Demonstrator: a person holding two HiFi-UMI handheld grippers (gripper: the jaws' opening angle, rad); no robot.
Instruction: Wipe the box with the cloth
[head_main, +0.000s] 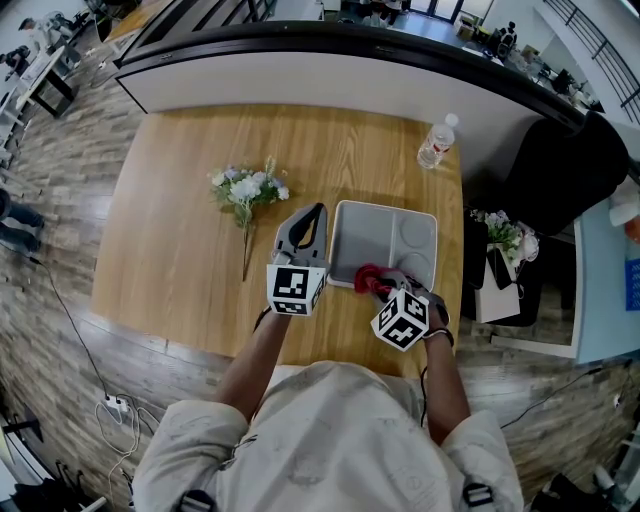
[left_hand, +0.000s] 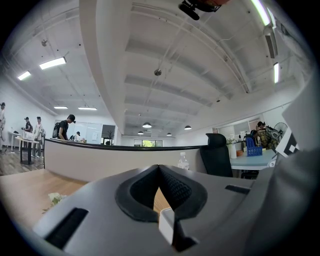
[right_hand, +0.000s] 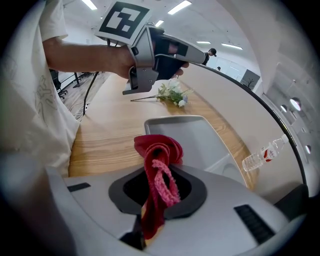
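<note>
- Right gripper view: the right gripper (right_hand: 158, 172) has its fingers (right_hand: 192, 192) clamped on a red cloth (right_hand: 159, 160). A bunched loop of it pokes out past the tips.
- I judge the cloth soft, limp and light. It should fold under pressure, so I'd press with the bunched end, not with a loose tail.
- The grey box (head_main: 385, 235) sits on the table (head_main: 190, 230) straight ahead, with the cloth at its near edge. I cannot tell whether they touch.
- It looks like a shallow, stiff, smooth plastic box, probably light, so I expect it to slide on the wood once I rub it.
- The left gripper (head_main: 318, 212) hangs just beside the box's left wall. Its fingers (left_hand: 135, 192) are together with nothing between them.
- I'd steady the box by that left rim.
</note>
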